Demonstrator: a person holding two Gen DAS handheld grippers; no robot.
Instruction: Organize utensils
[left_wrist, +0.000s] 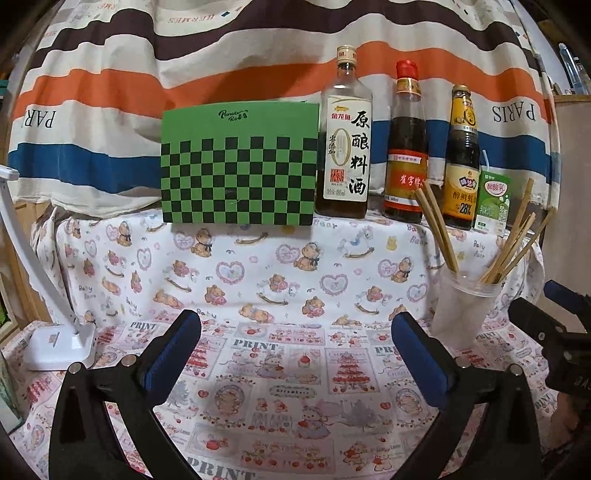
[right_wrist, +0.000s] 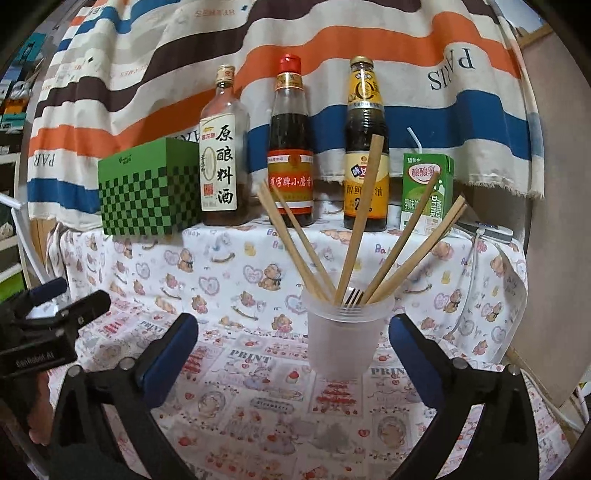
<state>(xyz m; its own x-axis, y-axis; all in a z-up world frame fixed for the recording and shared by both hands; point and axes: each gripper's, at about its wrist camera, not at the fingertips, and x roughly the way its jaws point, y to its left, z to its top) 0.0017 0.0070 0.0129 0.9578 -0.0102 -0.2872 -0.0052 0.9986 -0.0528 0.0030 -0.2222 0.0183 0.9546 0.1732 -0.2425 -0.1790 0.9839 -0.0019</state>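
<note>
A striped cloth (left_wrist: 258, 55) in orange, blue and brown hung behind the table. A bear-print tablecloth (left_wrist: 280, 273) covered the table, and a white lamp base (left_wrist: 59, 345) stood at its left edge.

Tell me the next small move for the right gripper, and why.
Probably ease the right gripper back from the cup without touching it. Its jaws stand open and empty, the chopsticks and fork already stand in the cup, and no utensil lies on the cloth. The left gripper is open too.
</note>
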